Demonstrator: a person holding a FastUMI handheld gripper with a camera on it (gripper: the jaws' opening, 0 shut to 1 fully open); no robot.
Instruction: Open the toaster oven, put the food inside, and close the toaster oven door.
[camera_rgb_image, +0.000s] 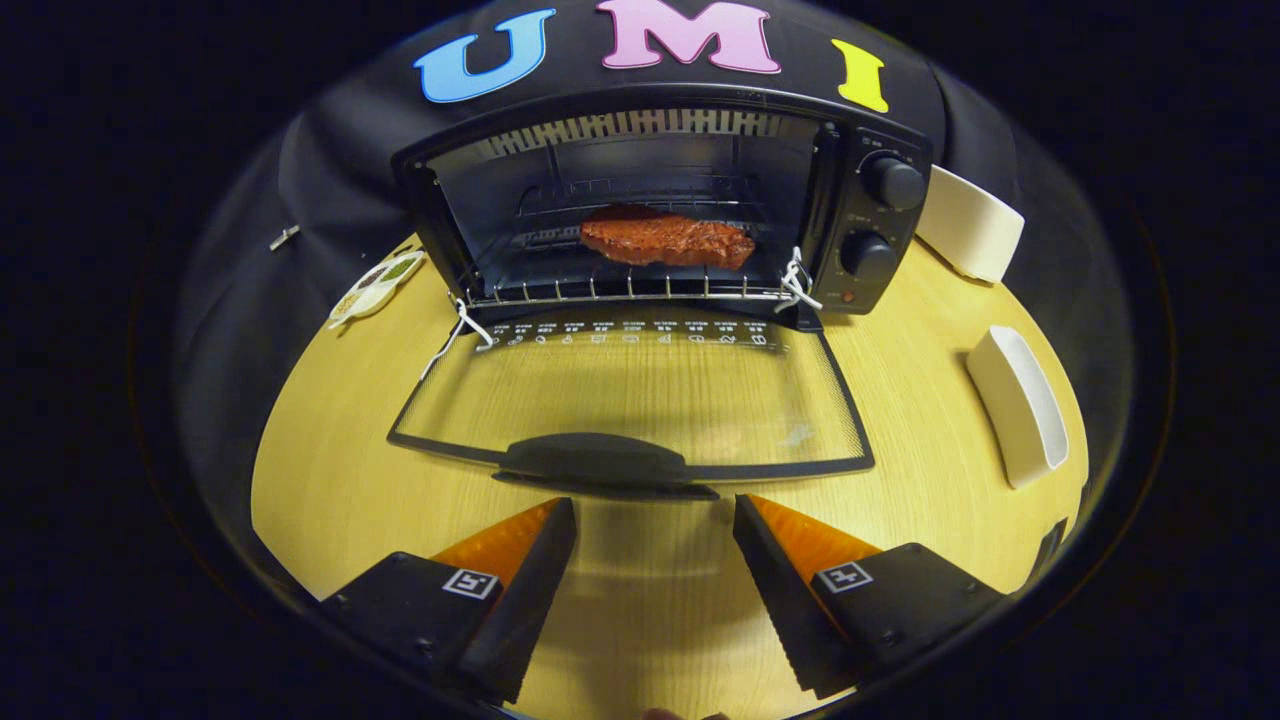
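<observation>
**Steak in oven, door down**

Gripper fingers spread wide, holding nothing, over the wooden table, just short of the door handle. Toaster oven beyond, glass door folded flat open. Steak lies on the wire rack inside. Two white dishes right of the oven, a small condiment dish left.

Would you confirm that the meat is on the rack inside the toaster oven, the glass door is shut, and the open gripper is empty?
One detail is wrong: the glass door is not shut. The gripper view shows it folded down flat on the table, its handle just ahead of the fingers. The meat does lie on the rack inside the toaster oven, and the gripper is open and empty.
</observation>
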